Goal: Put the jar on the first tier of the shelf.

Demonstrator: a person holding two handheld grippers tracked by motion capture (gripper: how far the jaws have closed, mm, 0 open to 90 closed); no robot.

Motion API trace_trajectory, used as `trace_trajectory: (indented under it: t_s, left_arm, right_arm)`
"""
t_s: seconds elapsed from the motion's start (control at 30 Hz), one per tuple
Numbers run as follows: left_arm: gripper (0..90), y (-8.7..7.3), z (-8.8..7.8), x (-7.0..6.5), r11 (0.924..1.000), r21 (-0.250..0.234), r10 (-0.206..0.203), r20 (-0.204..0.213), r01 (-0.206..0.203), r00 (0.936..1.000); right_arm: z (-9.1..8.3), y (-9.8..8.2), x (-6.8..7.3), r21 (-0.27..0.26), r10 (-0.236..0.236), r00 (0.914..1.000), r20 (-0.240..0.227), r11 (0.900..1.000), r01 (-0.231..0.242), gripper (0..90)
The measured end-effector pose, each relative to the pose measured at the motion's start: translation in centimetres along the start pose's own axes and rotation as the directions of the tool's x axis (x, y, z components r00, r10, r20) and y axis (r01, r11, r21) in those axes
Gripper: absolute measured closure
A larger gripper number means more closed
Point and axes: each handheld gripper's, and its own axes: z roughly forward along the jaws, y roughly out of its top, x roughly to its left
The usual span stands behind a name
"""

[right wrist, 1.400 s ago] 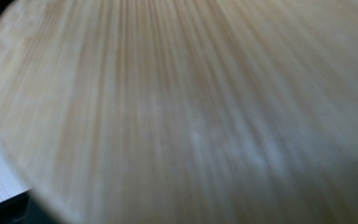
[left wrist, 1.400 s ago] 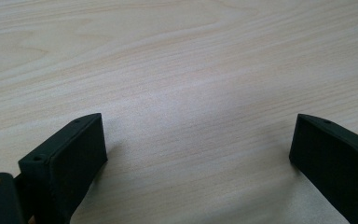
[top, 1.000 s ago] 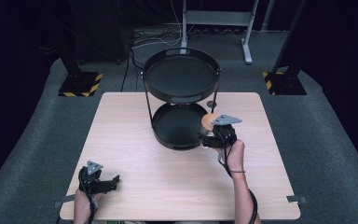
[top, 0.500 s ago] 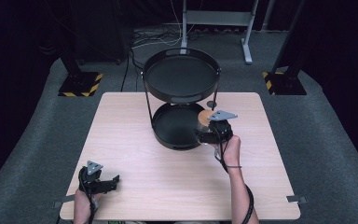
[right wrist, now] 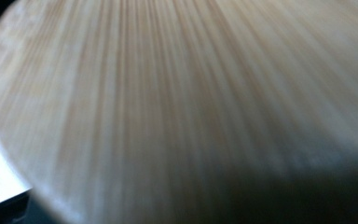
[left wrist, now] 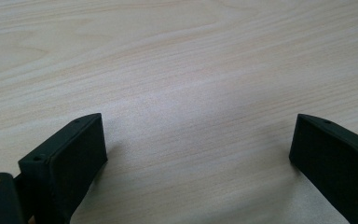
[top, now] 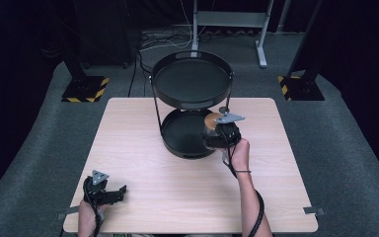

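A black two-tier tray stand stands at the table's far middle, with an upper tray (top: 192, 81) and a lower tray (top: 182, 133). My right gripper (top: 215, 126) hovers at the lower tray's right rim, shut on a round wooden disc (top: 210, 119). In the right gripper view the disc's striped grain (right wrist: 177, 102) is blurred and hides the jaws. My left gripper (top: 121, 189) rests at the table's near left corner. Its fingers (left wrist: 74, 154) stand wide apart over bare wood, nothing between them.
The light wooden table (top: 177, 197) has free room in front of the stand and on both sides. A thin upright post (top: 228, 94) of the stand rises just beside my right gripper. Grey carpet and dark stands surround the table.
My right gripper has carried the wooden disc to the left and farther away, onto the lower tray's right rim. The left gripper has not moved.
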Motion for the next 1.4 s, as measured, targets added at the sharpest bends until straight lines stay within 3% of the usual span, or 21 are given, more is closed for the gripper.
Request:
trace_trajectory:
  t_s: [0.93,1.4]
  left_arm:
    - [3.6,0.0,0.0,0.0,1.0000,0.000,0.001,0.000,-0.001,1.0000]
    - [3.6,0.0,0.0,0.0,1.0000,0.000,0.000,0.000,0.000,1.0000]
  right_arm:
    - [4.1,1.0,0.5,0.036,-0.009,0.9999,-0.013,0.999,0.009,25.7]
    - [6.7,0.4,1.0,0.065,0.011,0.9996,-0.027,0.998,-0.009,25.7]
